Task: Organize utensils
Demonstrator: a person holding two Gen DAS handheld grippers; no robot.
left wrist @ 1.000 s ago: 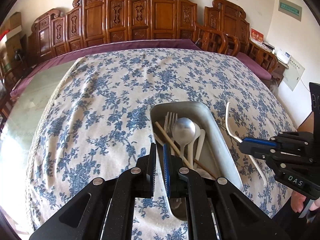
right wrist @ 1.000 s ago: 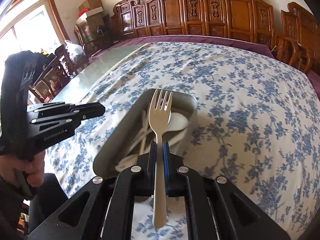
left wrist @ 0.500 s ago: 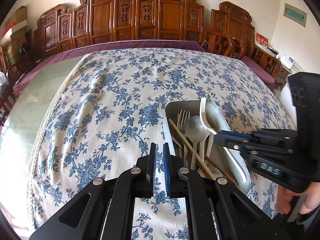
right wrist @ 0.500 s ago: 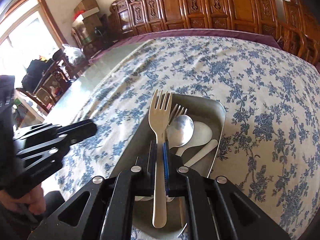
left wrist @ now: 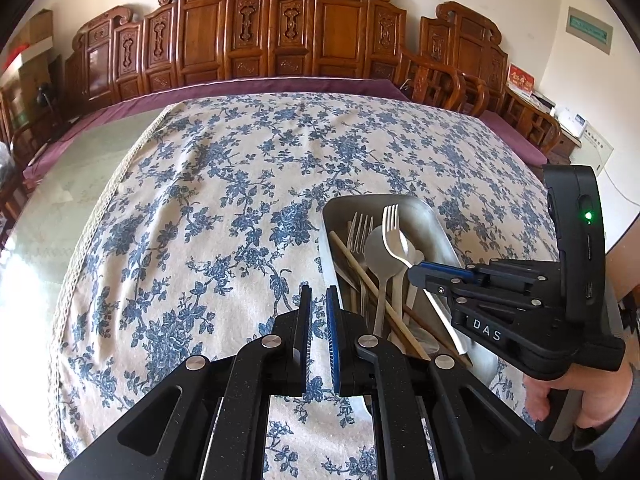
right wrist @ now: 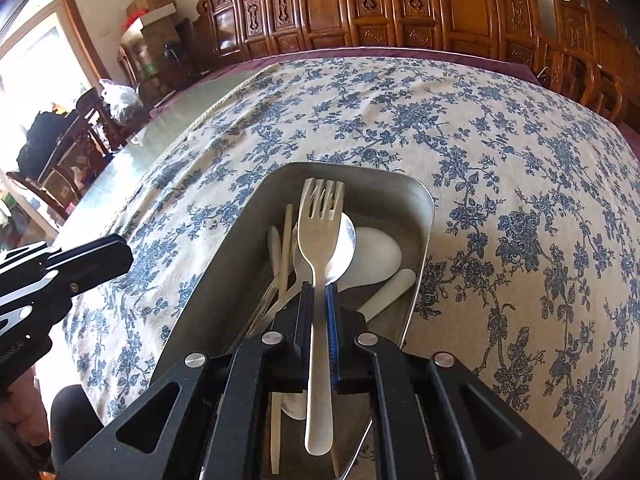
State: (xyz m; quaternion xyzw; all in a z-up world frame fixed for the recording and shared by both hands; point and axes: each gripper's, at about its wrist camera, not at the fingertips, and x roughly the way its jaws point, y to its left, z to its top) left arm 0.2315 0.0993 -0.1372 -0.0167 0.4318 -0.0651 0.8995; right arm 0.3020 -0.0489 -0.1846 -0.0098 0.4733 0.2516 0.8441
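Note:
A grey metal tray [left wrist: 434, 220] [right wrist: 416, 232] sits on the flowered tablecloth and holds a metal spoon [left wrist: 382, 252], a fork [left wrist: 358, 232], chopsticks [left wrist: 360, 268] and a white spoon [right wrist: 376, 252]. My right gripper [right wrist: 319, 292] [left wrist: 416, 270] is shut on a silver fork [right wrist: 318, 240] [left wrist: 394, 232] and holds it over the tray, tines forward. My left gripper [left wrist: 318, 300] [right wrist: 116, 256] is shut and empty, over the cloth just left of the tray.
The blue-flowered tablecloth [left wrist: 240, 184] covers the table; bare green glass [left wrist: 60, 200] shows at its left. Carved wooden chairs [left wrist: 280, 32] line the far edge. A window and boxes [right wrist: 152, 4] are at the left.
My right gripper has carried the fork from beside the tray to over its middle and lower toward the utensils. My left gripper has shifted a little left of the tray.

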